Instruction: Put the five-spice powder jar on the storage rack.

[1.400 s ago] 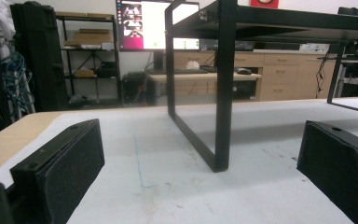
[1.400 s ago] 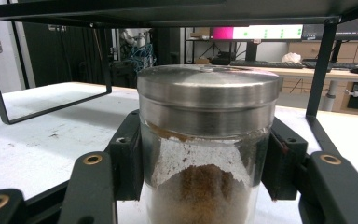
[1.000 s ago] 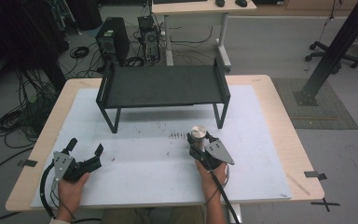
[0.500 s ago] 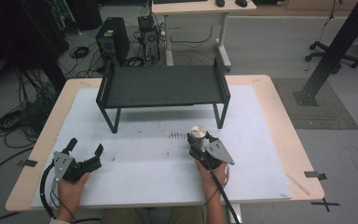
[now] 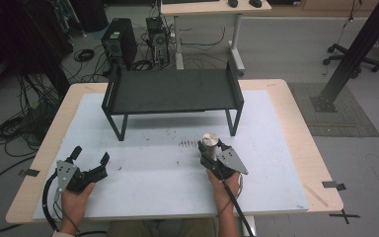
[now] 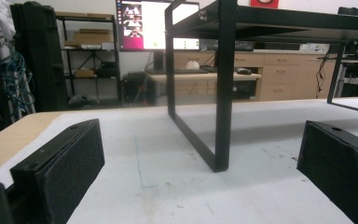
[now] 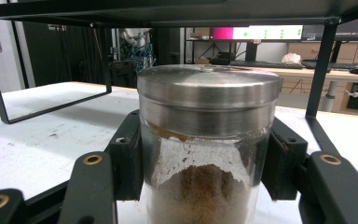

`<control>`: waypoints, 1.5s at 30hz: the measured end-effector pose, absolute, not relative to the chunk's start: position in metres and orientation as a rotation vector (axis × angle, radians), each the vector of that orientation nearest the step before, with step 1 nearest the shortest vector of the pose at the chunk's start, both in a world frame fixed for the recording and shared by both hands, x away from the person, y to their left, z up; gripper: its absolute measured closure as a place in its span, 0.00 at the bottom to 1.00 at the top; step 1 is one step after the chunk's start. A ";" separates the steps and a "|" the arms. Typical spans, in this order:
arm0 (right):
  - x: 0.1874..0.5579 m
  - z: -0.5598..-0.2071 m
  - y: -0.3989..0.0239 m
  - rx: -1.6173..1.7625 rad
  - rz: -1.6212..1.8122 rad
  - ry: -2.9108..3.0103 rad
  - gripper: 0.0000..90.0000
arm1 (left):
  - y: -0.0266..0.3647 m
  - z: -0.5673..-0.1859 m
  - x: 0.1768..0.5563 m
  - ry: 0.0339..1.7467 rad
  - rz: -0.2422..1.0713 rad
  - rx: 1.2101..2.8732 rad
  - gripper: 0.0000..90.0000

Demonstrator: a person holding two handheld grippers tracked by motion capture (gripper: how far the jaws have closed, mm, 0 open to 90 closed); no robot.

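The right gripper (image 5: 211, 149) has its jaws clamped on a glass jar (image 7: 208, 140) with a steel lid (image 5: 208, 138), the black pads (image 7: 129, 154) pressing on the glass just below the lid's rim. The jar stands upright between them on the white mat (image 5: 168, 173) and holds brown powder (some clings to the inside of the glass).

Just ahead of that gripper rises the black shelf (image 5: 173, 91), one leg (image 5: 232, 121) close by. The left gripper (image 5: 90, 163), well off to the side, rests with jaws wide apart and nothing between them.

I'd say the risk is the grip sitting so high: smooth glass could slip or tilt when lifted, and the lid could knock the shelf's edge going up.
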State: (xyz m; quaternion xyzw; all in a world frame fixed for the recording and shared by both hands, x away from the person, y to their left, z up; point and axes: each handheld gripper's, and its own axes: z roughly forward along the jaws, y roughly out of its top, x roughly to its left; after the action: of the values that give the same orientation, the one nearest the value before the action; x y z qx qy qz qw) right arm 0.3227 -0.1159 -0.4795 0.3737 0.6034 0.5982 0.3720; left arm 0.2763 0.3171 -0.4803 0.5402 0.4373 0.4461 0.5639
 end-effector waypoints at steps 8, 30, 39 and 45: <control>0.323 -0.479 -0.116 0.956 1.533 1.548 0.48 | 0.317 -0.480 0.276 1.029 1.050 1.271 0.01; 0.323 -0.479 -0.116 0.955 1.533 1.549 0.48 | 0.317 -0.480 0.276 1.029 1.049 1.272 0.01; 0.323 -0.479 -0.117 0.961 1.545 1.550 0.48 | 0.317 -0.480 0.276 1.028 1.049 1.272 0.01; 0.323 -0.479 -0.118 0.972 1.560 1.547 0.48 | 0.317 -0.480 0.276 1.027 1.047 1.273 0.01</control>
State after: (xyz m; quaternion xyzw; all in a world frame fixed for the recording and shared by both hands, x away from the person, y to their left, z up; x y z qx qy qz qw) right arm 0.3232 -0.1178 -0.4792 0.3773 0.6005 0.6056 0.3610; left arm 0.2764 0.3172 -0.4803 0.5409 0.4366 0.4452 0.5644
